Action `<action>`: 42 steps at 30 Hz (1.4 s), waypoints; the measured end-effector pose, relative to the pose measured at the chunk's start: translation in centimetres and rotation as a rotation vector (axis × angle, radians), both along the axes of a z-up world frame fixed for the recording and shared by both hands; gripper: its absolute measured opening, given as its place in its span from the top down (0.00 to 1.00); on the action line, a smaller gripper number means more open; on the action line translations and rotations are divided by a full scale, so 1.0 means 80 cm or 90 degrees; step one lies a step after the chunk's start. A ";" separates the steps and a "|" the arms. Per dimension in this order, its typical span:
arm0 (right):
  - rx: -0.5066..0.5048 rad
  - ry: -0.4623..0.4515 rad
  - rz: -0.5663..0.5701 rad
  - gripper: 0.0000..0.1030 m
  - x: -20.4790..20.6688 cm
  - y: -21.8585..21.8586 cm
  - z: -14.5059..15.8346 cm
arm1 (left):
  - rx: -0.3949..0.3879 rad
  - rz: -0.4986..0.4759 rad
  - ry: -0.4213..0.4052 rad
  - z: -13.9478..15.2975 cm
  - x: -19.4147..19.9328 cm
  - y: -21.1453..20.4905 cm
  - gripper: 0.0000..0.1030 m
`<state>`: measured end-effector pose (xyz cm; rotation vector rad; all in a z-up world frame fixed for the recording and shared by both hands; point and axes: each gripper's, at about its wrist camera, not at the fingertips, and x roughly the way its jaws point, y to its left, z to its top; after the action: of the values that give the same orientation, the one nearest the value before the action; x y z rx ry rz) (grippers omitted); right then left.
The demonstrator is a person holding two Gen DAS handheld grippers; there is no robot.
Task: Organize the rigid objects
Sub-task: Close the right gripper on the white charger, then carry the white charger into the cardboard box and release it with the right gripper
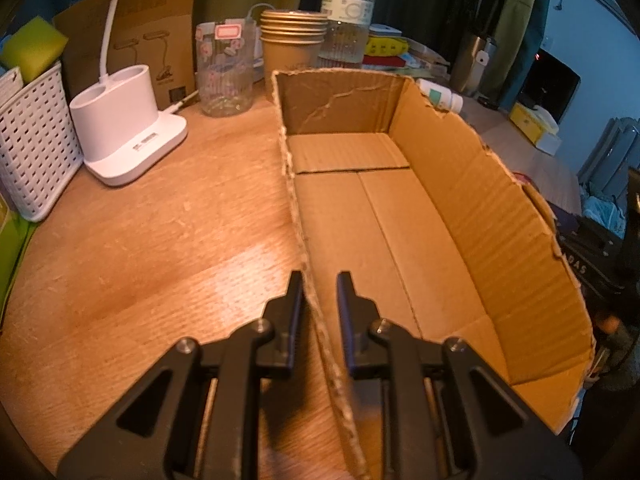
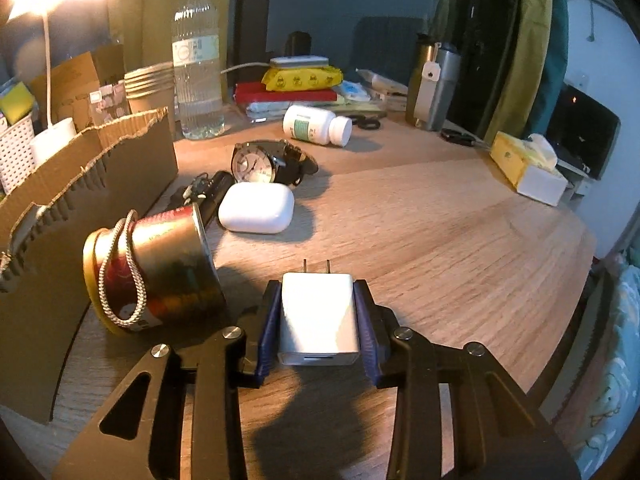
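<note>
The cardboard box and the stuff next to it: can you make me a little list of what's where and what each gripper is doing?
box: cardboard box, nothing inside it
left gripper: straddles the box's near wall, not closed on it
right gripper: shut on white charger, prongs pointing away
beside box: tin can on its side, earbud case, watch, pill bottle lying down
surface: wooden table

Open box (image 1: 400, 216), tin (image 2: 156, 272) beside wall
</note>
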<state>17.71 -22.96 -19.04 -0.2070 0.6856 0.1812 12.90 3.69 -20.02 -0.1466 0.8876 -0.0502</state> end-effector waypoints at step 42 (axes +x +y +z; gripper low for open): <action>0.053 -0.047 0.262 0.64 -0.121 0.163 0.074 | 0.000 -0.001 0.000 0.000 0.000 0.000 0.84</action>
<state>8.02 -9.94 -13.11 -0.2731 0.5542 0.5920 12.93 3.73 -20.06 -0.1452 0.8872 -0.0517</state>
